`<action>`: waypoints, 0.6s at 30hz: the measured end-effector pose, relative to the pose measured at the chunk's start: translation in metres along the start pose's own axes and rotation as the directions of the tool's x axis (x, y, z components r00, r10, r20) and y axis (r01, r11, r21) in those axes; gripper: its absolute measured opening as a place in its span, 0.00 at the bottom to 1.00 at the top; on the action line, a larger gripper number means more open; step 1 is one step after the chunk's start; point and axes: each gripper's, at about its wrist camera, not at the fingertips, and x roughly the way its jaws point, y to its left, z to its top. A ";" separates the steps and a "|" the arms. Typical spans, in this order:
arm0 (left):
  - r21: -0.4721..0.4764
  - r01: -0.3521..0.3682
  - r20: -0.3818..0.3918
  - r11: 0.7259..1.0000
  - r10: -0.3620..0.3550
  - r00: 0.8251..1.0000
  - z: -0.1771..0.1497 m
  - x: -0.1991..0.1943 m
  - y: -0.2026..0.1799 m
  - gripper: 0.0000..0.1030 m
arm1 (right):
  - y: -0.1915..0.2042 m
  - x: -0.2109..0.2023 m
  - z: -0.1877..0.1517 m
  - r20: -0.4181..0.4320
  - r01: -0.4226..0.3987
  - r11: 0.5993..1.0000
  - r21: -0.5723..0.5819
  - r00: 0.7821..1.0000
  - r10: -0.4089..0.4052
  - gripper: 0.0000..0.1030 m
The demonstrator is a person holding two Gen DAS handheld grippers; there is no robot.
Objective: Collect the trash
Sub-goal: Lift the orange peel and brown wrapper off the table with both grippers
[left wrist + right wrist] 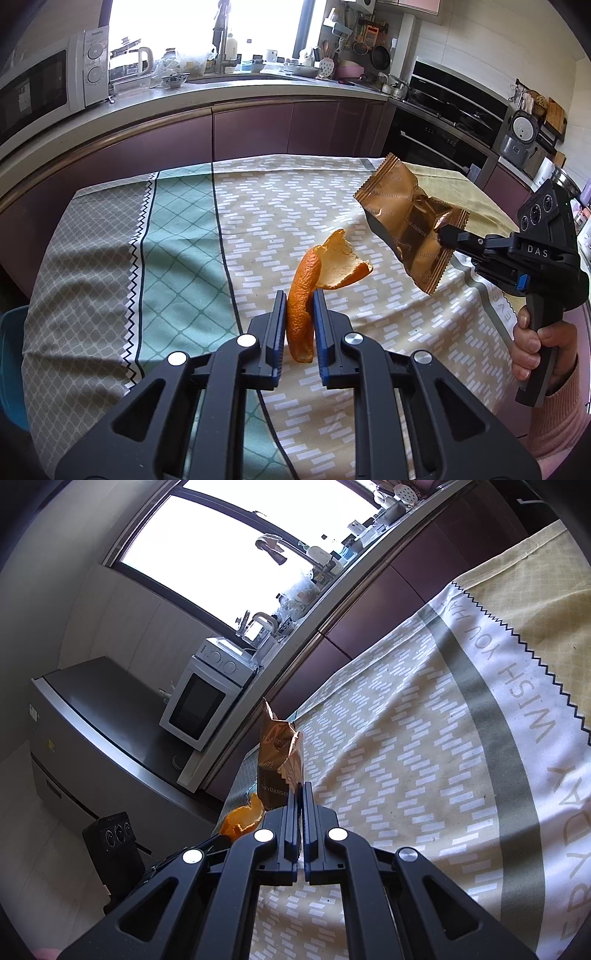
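An orange peel (303,317) is clamped between the narrowly parted fingers of the left gripper (300,295) and held clear above the patterned tablecloth (177,229), its curled end jutting forward past the fingertips. To the right of that tool, a brown snack wrapper (410,225) is pinched at one edge by the fully closed right gripper (441,234), carried by a hand (535,347), and is likewise lifted off the cloth.

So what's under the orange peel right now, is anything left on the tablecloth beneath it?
The orange peel is lifted in the left hand-held gripper. Beneath it only patterned tablecloth shows. The strip directly behind the peel and gripper fingers is covered.
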 end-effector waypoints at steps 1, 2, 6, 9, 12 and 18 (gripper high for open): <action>-0.005 -0.001 0.002 1.000 0.001 1.000 -0.001 -0.002 0.002 0.14 | 0.001 0.001 -0.001 -0.004 -0.003 1.000 -0.002 1.000 0.003 0.01; -0.008 -0.002 0.004 1.000 0.002 1.000 -0.001 -0.004 0.004 0.14 | 0.002 0.003 -0.002 -0.009 -0.006 1.000 -0.003 1.000 0.006 0.01; -0.020 -0.017 0.010 1.000 0.017 1.000 -0.004 -0.012 0.010 0.14 | 0.007 0.009 -0.004 -0.025 -0.016 1.000 -0.008 1.000 0.016 0.01; -0.027 -0.022 0.013 0.999 0.022 1.000 -0.006 -0.018 0.016 0.14 | 0.012 0.013 -0.006 -0.035 -0.023 1.000 -0.013 0.999 0.022 0.01; -0.034 -0.028 0.017 0.999 0.029 0.999 -0.009 -0.022 0.021 0.14 | 0.015 0.018 -0.009 -0.044 -0.028 0.999 -0.015 0.999 0.028 0.01; -0.055 -0.045 0.027 0.997 0.047 0.999 -0.014 -0.034 0.033 0.14 | 0.023 0.028 -0.015 -0.063 -0.041 0.999 -0.021 0.997 0.039 0.01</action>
